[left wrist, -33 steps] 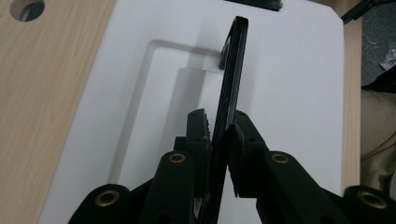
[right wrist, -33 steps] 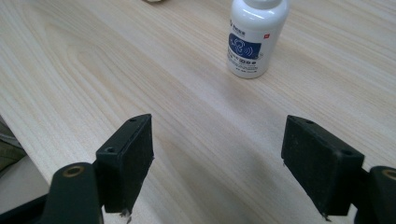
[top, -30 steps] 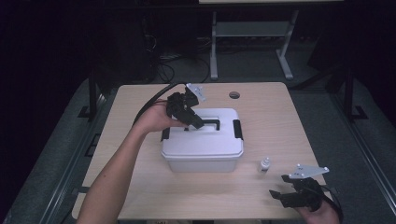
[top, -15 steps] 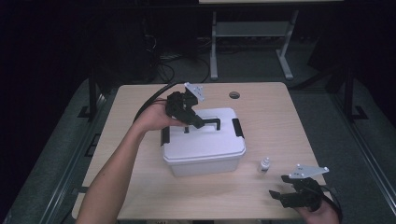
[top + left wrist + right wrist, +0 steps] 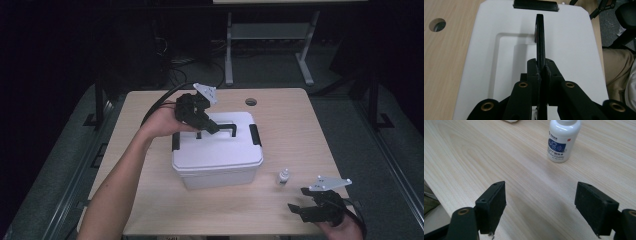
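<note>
High view: the white storage box [image 5: 218,152] is seen at frame centre on the counter [image 5: 300,130]. Its black handle [image 5: 540,37] is clamped by the left gripper [image 5: 200,117]. Right gripper [image 5: 320,209], lower right, is held apart near a small white bottle [image 5: 562,140]. A straight upward lift is called for next.

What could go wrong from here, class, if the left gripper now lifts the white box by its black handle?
1. The left gripper pinches the thin black handle near one end, so the white box may tilt or slip.
2. The side latch looks closed; if it is not, the lid might come up alone.
3. The small bottle stands close by; a swinging box could topple it.
</note>
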`<state>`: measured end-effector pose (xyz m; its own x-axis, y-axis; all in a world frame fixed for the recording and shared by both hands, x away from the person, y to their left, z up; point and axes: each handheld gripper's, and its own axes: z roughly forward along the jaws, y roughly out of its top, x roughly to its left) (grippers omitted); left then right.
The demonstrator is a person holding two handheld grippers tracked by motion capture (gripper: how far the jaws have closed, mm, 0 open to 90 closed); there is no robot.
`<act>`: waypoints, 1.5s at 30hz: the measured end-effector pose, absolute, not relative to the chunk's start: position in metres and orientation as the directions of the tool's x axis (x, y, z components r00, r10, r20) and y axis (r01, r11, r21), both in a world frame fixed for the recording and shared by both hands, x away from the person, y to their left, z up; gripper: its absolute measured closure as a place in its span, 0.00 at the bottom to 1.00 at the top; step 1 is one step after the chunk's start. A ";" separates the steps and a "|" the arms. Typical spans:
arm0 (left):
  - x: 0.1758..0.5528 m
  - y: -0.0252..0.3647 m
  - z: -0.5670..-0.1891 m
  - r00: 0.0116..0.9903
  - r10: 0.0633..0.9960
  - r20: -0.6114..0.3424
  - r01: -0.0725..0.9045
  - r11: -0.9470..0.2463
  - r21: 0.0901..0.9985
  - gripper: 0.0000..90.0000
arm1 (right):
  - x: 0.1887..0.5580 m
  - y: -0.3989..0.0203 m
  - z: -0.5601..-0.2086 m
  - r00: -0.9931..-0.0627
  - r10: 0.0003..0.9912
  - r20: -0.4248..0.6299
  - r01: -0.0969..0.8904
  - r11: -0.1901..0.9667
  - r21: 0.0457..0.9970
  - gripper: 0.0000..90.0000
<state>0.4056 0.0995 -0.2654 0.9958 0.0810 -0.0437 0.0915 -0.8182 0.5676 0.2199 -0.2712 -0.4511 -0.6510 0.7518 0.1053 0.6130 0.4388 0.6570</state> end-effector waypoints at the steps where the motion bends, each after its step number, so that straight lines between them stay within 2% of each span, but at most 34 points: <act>1: 0.405 0.101 -0.263 0.996 0.079 -0.038 0.087 -0.819 0.566 0.94 | 0.220 -0.271 -0.451 -0.651 0.752 0.106 0.614 0.440 0.655 0.27; 19: 0.382 0.139 -0.232 0.993 0.120 0.022 0.085 -0.812 0.577 0.94 | 0.220 -0.273 -0.449 -0.644 0.759 0.097 0.614 0.437 0.657 0.27; 45: 0.362 0.198 -0.230 0.977 0.210 0.033 0.147 -0.780 0.608 0.94 | 0.221 -0.273 -0.449 -0.639 0.764 0.092 0.618 0.438 0.653 0.27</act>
